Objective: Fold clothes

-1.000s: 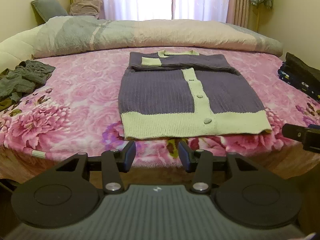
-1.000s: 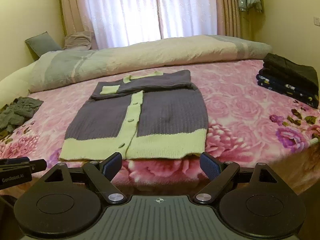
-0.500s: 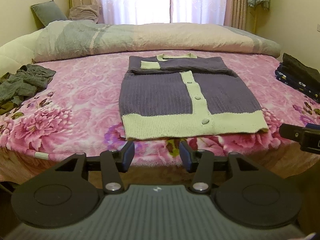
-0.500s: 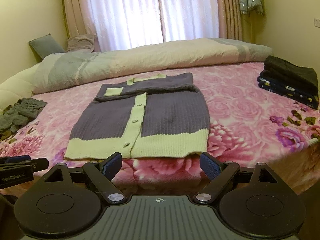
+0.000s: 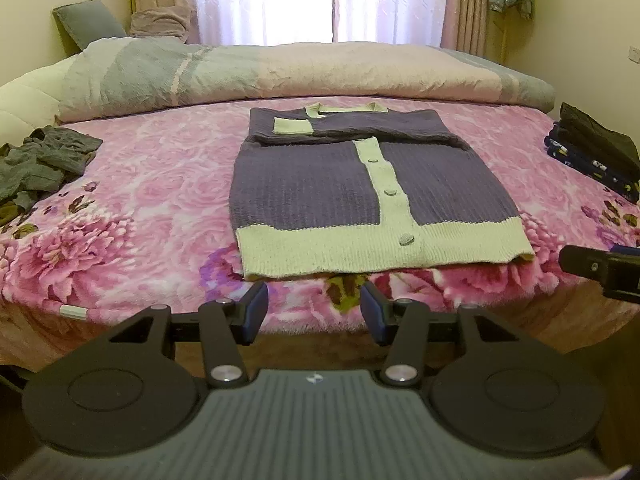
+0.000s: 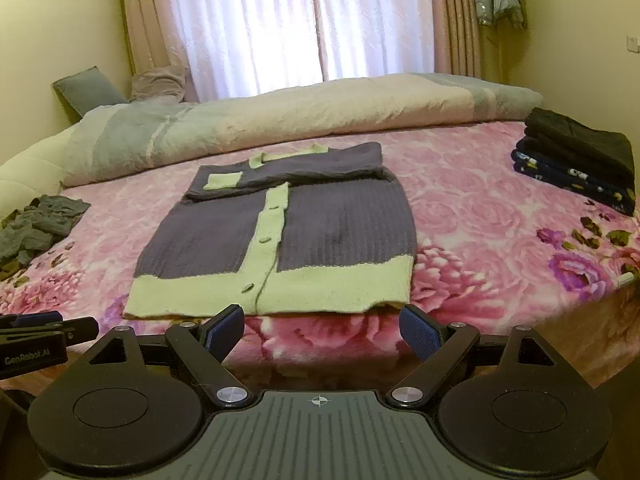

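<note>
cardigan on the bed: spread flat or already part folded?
Part folded. The cardigan has both sleeves laid across its chest, one pale cuff on top; the body below lies flat, buttoned, not yet folded up.

Rolled quilt (image 5: 320, 72), grey pillow (image 5: 86, 20), white curtains (image 6: 304, 20)

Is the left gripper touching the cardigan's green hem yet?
Apart. In the left wrist view the left gripper has open jaws with nothing between, and pink blanket shows between its fingertips and the cardigan hem.
</note>
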A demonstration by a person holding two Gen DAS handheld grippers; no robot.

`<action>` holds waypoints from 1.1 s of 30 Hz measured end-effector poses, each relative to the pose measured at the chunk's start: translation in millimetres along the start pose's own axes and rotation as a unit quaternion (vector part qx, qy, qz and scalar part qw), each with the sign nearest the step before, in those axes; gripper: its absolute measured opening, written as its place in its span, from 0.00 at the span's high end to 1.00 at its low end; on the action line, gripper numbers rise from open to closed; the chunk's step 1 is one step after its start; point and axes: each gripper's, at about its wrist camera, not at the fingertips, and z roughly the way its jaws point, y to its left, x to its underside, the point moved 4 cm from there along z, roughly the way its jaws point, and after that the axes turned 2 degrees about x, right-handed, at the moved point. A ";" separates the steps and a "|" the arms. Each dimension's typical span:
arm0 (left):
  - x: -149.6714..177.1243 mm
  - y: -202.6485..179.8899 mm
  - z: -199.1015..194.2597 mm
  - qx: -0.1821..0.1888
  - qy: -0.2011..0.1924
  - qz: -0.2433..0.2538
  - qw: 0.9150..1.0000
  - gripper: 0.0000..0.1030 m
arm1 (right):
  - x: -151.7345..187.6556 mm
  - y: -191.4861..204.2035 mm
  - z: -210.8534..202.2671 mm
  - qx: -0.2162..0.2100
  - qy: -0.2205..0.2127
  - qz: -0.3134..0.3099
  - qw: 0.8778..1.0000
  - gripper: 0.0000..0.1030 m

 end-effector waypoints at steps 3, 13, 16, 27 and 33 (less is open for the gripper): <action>0.5 -0.1 8.2 0.001 0.006 -0.002 1.000 0.54 | 0.1 -2.7 5.8 0.003 0.006 0.002 1.000 0.15; 0.5 43.6 59.0 0.019 0.025 -0.049 0.998 0.54 | 2.4 -41.5 42.9 0.022 0.010 0.086 0.996 0.15; -3.0 66.7 81.9 0.014 0.034 -0.073 0.997 0.54 | 4.7 -66.0 59.1 0.010 0.019 0.133 0.991 0.15; -20.8 144.5 169.4 0.099 0.072 -0.238 0.963 0.55 | -9.2 -151.7 130.4 -0.101 0.065 0.284 0.951 0.16; -28.1 168.1 207.9 0.169 0.073 -0.316 0.931 0.56 | -30.5 -170.0 182.0 -0.144 0.107 0.284 0.942 0.16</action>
